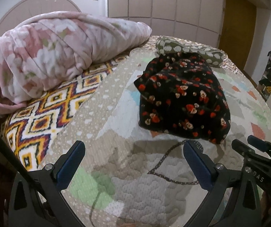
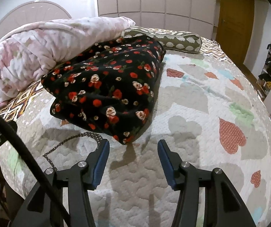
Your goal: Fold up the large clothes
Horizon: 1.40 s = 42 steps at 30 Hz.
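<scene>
Garment, black with red and cream roses: folded into a compact bundle, centre frame, on the quilt. Folding looks complete; at most squaring or moving aside remains. Left gripper wide open, empty. Right gripper open, empty. Writing: partial "DAS" on gripper housing, lower right of left view.

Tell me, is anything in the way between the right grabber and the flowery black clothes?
Nothing visible. Only bare quilt lies between the open right gripper and the folded black floral garment just ahead of it.
</scene>
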Each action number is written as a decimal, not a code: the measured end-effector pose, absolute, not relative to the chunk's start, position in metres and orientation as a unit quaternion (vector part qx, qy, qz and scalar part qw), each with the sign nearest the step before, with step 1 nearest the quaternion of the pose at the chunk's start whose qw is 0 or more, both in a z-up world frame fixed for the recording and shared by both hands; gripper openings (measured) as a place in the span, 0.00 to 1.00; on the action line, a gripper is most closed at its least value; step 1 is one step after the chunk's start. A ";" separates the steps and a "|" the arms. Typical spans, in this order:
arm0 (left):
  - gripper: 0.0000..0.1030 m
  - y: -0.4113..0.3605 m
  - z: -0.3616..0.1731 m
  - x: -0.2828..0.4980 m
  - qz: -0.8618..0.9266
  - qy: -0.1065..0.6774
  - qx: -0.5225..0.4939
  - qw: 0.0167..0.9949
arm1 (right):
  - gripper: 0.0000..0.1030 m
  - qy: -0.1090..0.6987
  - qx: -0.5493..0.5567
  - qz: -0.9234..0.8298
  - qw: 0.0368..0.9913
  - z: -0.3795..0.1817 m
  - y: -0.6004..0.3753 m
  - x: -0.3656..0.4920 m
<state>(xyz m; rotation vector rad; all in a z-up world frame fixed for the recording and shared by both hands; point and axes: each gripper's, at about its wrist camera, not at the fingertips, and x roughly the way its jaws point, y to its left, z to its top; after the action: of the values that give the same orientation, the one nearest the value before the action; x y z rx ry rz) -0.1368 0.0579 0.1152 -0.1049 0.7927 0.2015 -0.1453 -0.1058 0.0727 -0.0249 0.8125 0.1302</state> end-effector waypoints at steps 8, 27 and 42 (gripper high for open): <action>1.00 0.059 0.108 -0.136 0.101 0.398 -0.048 0.911 | 0.58 0.403 -0.023 0.063 0.913 0.068 -0.099 -0.148; 1.00 0.055 0.098 -0.134 0.090 0.419 -0.046 0.903 | 0.62 0.413 -0.029 0.052 0.909 0.060 -0.100 -0.150; 1.00 0.057 0.089 -0.132 0.087 0.434 -0.050 0.895 | 0.62 0.420 -0.028 0.045 0.906 0.055 -0.102 -0.150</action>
<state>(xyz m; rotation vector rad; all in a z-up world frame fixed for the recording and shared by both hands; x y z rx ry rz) -0.1317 0.0569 0.0892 -0.1034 0.8992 0.1805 -0.1501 -0.1016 0.0547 -0.0582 0.8680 0.0939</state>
